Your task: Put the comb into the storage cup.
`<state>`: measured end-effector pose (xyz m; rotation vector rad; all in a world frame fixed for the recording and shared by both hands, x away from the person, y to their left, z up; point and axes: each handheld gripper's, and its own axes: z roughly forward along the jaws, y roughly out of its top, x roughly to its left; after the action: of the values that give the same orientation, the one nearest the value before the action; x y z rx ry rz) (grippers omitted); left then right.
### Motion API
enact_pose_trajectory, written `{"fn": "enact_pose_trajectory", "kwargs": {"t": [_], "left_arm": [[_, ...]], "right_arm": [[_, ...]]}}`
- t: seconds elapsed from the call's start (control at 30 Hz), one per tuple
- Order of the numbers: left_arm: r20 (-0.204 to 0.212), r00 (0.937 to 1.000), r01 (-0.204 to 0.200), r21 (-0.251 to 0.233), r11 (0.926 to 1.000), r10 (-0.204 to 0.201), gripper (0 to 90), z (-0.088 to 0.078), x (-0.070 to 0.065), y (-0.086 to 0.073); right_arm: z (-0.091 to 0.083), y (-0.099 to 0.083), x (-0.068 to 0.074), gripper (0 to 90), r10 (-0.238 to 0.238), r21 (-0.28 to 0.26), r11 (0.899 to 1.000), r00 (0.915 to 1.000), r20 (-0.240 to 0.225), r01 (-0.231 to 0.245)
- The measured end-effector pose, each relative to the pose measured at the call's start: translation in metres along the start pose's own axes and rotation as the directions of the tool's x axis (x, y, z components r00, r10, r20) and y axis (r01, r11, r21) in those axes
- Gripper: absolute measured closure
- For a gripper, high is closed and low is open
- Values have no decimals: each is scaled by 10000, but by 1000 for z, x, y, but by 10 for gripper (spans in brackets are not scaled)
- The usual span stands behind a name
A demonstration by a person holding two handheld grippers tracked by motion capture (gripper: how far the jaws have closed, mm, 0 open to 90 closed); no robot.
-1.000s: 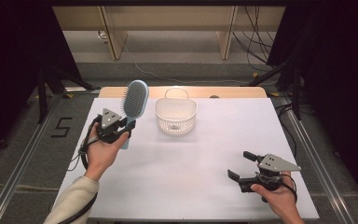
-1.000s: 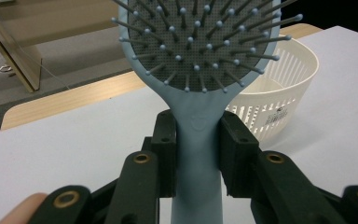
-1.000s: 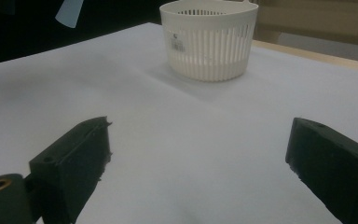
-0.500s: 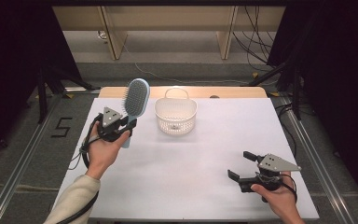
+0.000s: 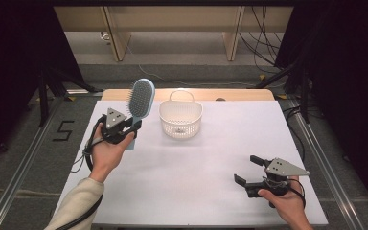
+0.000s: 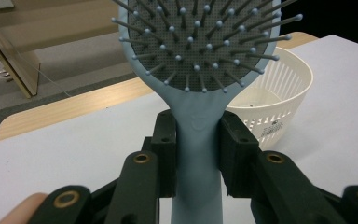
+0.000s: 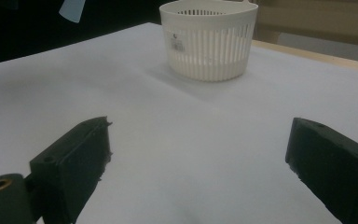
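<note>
The left gripper [image 5: 133, 128] is squeezed tight on the handle of a light blue hairbrush [image 5: 139, 103]. It holds the brush up off the white table [image 5: 187, 177], head up and leaning a little, with the bristles facing the person. The brush is just beside a white plastic basket [image 5: 180, 118], on its left. The right gripper [image 5: 248, 169] is low over the near right part of the table. Its jaws are wide apart, with nothing between them.
</note>
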<state>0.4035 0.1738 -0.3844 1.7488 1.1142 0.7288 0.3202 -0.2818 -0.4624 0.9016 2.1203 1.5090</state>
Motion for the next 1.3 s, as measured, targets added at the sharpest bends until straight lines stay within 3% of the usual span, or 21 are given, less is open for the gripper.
{"fn": "enact_pose_trajectory", "kwargs": {"t": [1.3], "left_arm": [[73, 9998, -161, -171, 9997, 162, 700, 9, -7, 7]], "right_arm": [[0, 0, 0, 72, 5, 5, 10000, 10000, -16, -5]]}}
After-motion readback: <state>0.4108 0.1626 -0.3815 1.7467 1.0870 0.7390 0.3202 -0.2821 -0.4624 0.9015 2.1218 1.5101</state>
